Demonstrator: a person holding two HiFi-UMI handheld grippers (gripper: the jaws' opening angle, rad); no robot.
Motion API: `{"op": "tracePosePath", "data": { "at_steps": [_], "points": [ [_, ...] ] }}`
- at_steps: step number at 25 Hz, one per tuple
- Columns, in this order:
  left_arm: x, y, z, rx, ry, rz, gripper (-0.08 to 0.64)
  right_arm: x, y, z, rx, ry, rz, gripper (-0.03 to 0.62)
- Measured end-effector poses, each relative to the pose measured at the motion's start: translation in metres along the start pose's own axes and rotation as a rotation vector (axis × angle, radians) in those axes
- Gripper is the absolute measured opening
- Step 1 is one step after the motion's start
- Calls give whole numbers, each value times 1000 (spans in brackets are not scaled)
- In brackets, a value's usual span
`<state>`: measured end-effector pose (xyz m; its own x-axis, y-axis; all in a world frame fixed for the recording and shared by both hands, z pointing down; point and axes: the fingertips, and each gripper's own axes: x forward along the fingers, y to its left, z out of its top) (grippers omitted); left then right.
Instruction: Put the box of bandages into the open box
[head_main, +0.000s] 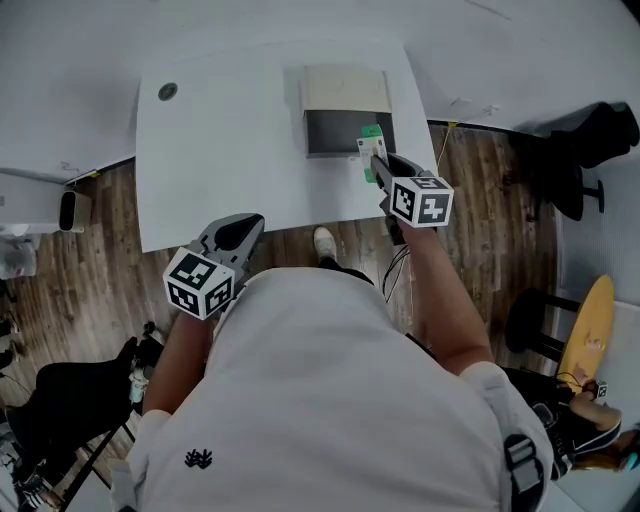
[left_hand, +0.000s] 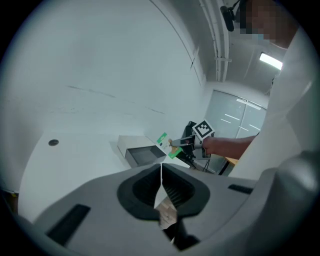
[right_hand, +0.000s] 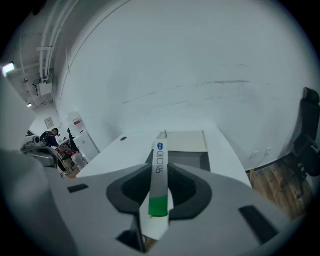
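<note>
The left tool (head_main: 240, 232) hangs well left of the open box (head_main: 330, 130), by the near edge of the white bench (head_main: 220, 130), its jaws pressed together on nothing. The open box lies with its lid flap (head_main: 345, 90) folded away from the person. At the open box's near right corner, the box of bandages (head_main: 370, 146) stands on end, clamped between the jaws of the right tool (head_main: 374, 162). It seems to hover over the rim, though height is hard to judge. Best to carry it toward the open box's middle, lower it inside, then release.
</note>
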<state>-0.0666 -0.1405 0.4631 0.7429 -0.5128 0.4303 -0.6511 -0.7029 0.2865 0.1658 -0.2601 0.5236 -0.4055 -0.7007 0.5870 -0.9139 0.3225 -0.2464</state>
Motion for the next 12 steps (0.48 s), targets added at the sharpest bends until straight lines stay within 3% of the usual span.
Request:
{"op": "tracePosePath", "data": {
  "at_steps": [12],
  "points": [
    [37,16,23,-32,8,110,12,70,-46,15,-91,71,52,91]
  ]
}}
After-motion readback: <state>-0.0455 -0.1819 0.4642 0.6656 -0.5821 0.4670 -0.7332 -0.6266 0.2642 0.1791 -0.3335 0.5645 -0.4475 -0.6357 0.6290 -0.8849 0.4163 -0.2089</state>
